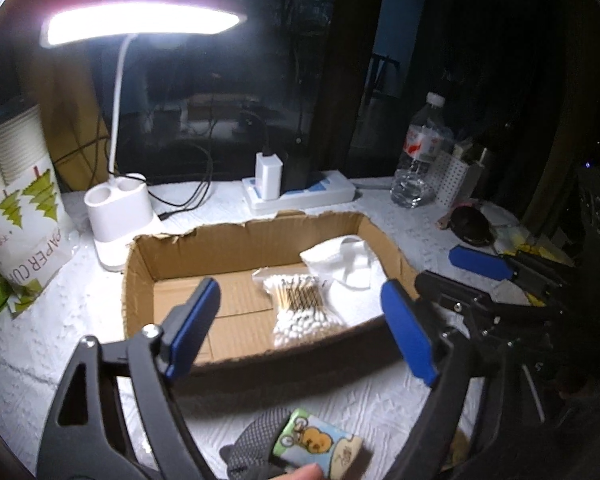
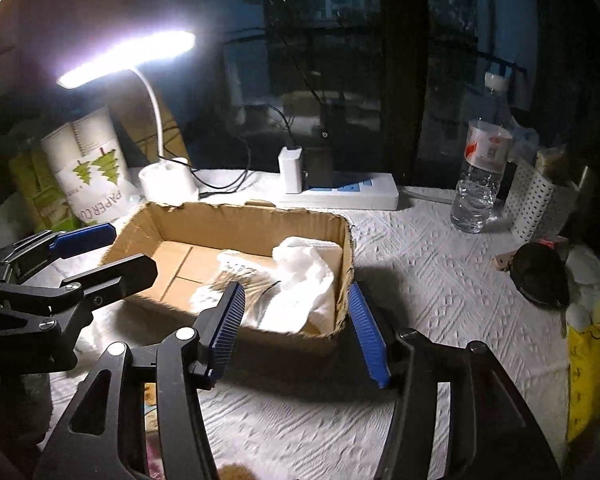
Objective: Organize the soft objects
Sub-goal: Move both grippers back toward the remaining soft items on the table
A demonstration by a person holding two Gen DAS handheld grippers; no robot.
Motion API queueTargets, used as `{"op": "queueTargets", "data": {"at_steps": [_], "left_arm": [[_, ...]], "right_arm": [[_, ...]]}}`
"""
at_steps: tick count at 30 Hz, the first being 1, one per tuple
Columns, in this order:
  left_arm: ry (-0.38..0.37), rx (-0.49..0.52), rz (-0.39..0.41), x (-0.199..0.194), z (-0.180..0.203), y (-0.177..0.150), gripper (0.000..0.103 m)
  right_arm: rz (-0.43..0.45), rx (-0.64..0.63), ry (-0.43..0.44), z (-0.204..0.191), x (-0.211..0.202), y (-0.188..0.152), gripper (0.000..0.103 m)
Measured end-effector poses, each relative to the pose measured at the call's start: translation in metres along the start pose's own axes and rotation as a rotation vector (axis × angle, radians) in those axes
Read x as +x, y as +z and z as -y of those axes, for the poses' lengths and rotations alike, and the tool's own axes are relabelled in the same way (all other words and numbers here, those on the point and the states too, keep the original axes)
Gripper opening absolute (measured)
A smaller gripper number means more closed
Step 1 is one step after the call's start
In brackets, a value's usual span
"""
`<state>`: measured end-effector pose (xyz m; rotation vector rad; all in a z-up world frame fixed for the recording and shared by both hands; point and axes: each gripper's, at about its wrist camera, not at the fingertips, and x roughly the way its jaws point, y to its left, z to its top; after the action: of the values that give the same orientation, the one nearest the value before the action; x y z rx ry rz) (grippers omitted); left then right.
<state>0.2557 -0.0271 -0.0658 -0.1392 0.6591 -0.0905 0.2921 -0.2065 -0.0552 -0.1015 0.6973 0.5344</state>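
An open cardboard box [image 1: 236, 240] sits on the white textured table cover; it also shows in the right wrist view [image 2: 342, 264]. Inside lie a bag of cotton swabs [image 1: 300, 304] and a white cloth [image 1: 348, 264], the cloth also showing in the right wrist view [image 2: 304, 280]. My left gripper [image 1: 304, 332] is open and empty, above the box's near wall. My right gripper [image 2: 300, 332] is open and empty at the box's near right corner. A small packet with a cartoon print [image 1: 316, 444] and a grey mesh item [image 1: 256, 440] lie on the table below the left gripper.
A lit white desk lamp [image 1: 120, 208] stands left of the box, a pack of paper cups [image 1: 20, 208] beyond it. A power strip [image 1: 300, 192] lies behind the box. A water bottle [image 2: 480, 176], a perforated white holder [image 2: 540, 204] and a dark round object [image 2: 540, 276] stand right.
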Motion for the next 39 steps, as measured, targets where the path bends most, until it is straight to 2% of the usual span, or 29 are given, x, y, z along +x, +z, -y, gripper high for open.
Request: {"op": "queueTargets", "data": {"at_steps": [19,39], "left_arm": [[0.002,0.029,0.047,-0.057,0.007,-0.023,0.085],[-0.029,0.052,0.012,-0.082,0.023,-0.070,0.085]], "right_arm": [[0.039,-0.005,-0.012,-0.031,-0.057,-0.028,0.057],[0.010,0.038,-0.062,-0.034,-0.090,-0.084,0.058]]}}
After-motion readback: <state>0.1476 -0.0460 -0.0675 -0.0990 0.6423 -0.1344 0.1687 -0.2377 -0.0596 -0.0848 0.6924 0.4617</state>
